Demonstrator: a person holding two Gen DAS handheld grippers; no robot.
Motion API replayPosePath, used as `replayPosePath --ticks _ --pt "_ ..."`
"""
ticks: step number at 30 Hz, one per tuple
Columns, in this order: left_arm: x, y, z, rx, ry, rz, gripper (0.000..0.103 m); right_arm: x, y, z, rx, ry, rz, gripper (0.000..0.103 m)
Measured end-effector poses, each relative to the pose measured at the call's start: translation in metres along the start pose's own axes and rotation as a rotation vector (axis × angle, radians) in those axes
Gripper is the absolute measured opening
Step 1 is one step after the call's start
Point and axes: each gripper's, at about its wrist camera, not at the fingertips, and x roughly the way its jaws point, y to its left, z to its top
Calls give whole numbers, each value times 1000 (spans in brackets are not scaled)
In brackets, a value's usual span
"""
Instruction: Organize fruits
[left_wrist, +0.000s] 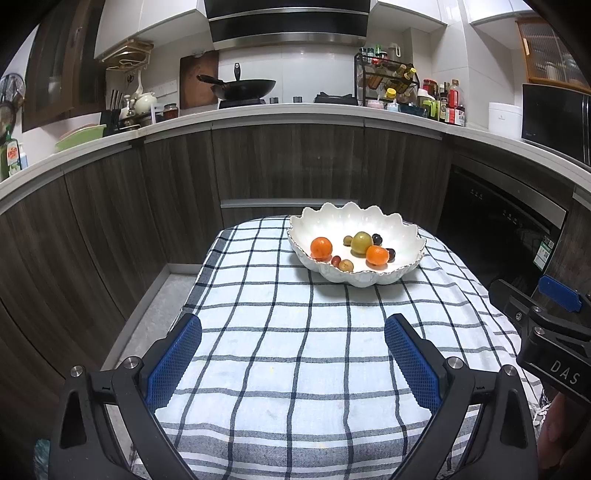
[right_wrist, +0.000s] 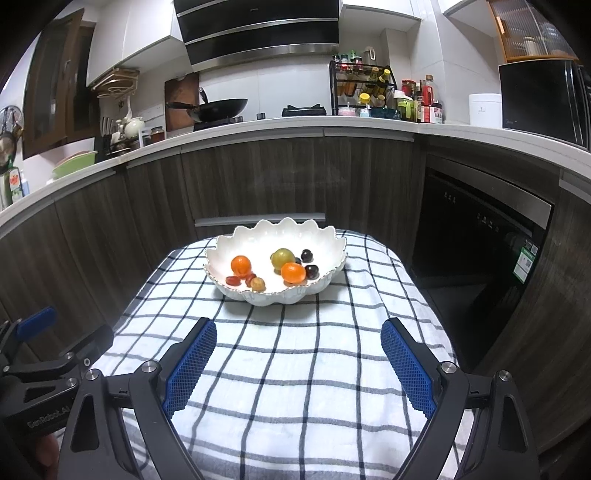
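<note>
A white scalloped bowl stands at the far end of a small table under a blue-checked cloth. In it lie two oranges, a green-yellow fruit, and several small dark and reddish fruits. My left gripper hovers open over the near part of the cloth, nothing between its blue pads. My right gripper is also open and empty, short of the bowl. Each gripper's body shows at the edge of the other's view.
Dark wood cabinets and a white counter curve behind the table, with a wok, a spice rack and bottles on it. A dark built-in appliance sits at right. Grey floor shows to the table's left.
</note>
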Motion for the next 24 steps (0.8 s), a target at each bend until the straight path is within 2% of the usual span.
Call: replayPosePath --ticks 24 --pt "-4 -3 1 13 -15 6 101 0 0 -1 7 1 4 92"
